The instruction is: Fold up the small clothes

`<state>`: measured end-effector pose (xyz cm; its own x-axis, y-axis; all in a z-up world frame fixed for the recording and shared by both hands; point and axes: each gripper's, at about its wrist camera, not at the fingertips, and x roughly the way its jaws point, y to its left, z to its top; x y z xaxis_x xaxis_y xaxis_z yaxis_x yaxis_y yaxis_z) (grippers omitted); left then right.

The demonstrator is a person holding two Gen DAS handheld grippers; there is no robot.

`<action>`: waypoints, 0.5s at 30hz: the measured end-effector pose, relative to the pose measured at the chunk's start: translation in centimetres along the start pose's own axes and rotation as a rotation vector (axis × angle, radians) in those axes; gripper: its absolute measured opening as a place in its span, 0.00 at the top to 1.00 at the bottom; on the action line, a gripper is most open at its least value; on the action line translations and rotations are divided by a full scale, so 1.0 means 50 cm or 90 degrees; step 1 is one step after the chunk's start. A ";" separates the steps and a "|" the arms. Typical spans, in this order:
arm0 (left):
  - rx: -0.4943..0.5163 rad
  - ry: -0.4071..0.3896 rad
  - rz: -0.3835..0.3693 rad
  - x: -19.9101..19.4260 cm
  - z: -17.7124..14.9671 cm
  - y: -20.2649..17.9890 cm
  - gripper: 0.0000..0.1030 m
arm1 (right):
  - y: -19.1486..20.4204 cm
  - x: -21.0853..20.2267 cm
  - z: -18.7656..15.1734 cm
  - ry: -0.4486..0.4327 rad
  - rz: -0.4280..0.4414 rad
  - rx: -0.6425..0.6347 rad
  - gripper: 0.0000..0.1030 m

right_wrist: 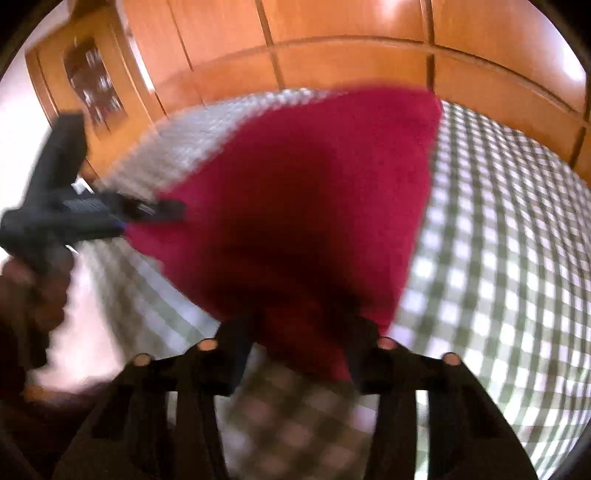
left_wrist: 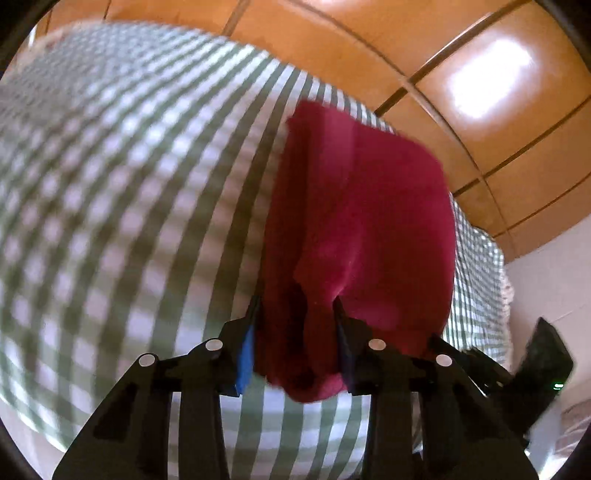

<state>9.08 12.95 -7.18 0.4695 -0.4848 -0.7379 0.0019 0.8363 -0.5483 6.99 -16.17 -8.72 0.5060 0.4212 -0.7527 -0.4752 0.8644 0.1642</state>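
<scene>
Cloth: small crimson fleecy cloth (left_wrist: 365, 229), held up between your two tongs, draping forward from them over the green-and-white checked bench cover (left_wrist: 122, 192).
Left tongs (left_wrist: 295, 314): clenched on a bunched edge of the crimson cloth, folds crowded between the fingers.
Right tongs (right_wrist: 299, 328): cloth runs down between the fingers and looks pinched there, but blur hides the tips, so you cannot tell for certain.
Handling: judge it light, soft and limp; it sags and creases freely, is not fragile, and the nap should resist slipping.
Where to hold: corners or hem, a thin bite and not a wad, so the edges meet squarely.
Left view only: creases and the cloth's far corner ahead of your left tongs, and part of your other tool low to their right.
Right view only: the cloth's spread as a wide triangle, your left tongs biting its corner out to the left, and the wooden cupboard doors (right_wrist: 351, 33) beyond.
</scene>
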 end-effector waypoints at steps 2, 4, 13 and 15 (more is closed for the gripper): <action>-0.001 -0.009 -0.001 -0.001 -0.016 0.004 0.63 | -0.019 -0.008 -0.005 0.004 0.010 0.034 0.62; -0.004 -0.020 0.004 -0.010 -0.011 0.000 0.56 | -0.020 -0.010 -0.007 0.001 0.004 0.031 0.62; 0.080 -0.114 0.060 -0.080 0.050 -0.084 0.33 | -0.071 -0.124 0.046 -0.045 0.045 0.091 0.49; 0.090 -0.123 0.057 -0.078 0.068 -0.094 0.33 | -0.090 -0.141 0.092 -0.080 0.064 0.119 0.49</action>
<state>10.24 11.79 -0.37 0.6330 -0.3610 -0.6848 0.0702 0.9077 -0.4137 8.86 -21.79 -1.22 0.5537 0.5288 -0.6433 -0.3926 0.8470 0.3584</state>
